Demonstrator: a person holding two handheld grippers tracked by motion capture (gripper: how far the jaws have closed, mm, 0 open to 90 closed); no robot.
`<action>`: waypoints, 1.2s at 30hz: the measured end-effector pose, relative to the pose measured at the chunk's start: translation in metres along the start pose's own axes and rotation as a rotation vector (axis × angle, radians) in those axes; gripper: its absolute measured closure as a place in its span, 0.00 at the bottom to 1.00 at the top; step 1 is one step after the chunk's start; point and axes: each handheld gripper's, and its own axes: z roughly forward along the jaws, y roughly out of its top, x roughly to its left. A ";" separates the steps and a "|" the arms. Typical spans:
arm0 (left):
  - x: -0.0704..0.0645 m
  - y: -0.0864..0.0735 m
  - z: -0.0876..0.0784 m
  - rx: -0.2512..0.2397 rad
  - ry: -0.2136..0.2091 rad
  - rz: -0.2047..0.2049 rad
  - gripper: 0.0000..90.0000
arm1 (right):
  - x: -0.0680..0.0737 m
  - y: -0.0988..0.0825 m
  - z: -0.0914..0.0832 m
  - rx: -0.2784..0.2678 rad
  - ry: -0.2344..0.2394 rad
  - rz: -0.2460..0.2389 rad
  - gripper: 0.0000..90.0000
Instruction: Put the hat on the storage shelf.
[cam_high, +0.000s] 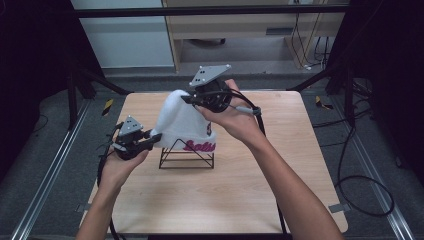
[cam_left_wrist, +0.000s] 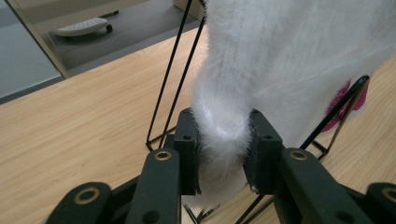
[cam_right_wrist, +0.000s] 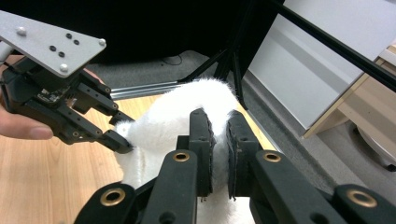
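A white fluffy hat (cam_high: 181, 121) with pink lettering is draped over a black wire stand (cam_high: 186, 156) near the middle of a wooden table (cam_high: 240, 195). The left gripper (cam_high: 155, 138), held low on an extended forearm, is pinched on the hat's lower left edge. The right gripper (cam_high: 187, 99), reached across with the wrist bent inward, is clamped on the hat's top.

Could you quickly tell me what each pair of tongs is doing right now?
Left tongs: shut on the white hat's edge.
Right tongs: shut on the white hat's top.
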 end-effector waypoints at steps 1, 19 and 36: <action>0.000 -0.001 0.000 0.002 -0.002 -0.002 0.77 | 0.001 0.000 0.000 0.000 0.001 -0.003 0.92; 0.005 -0.034 0.010 0.029 -0.022 -0.057 0.79 | 0.019 -0.018 0.015 0.063 0.049 -0.001 0.93; 0.009 -0.049 0.018 0.051 -0.026 -0.081 0.77 | 0.027 -0.027 0.025 0.084 0.072 0.003 0.93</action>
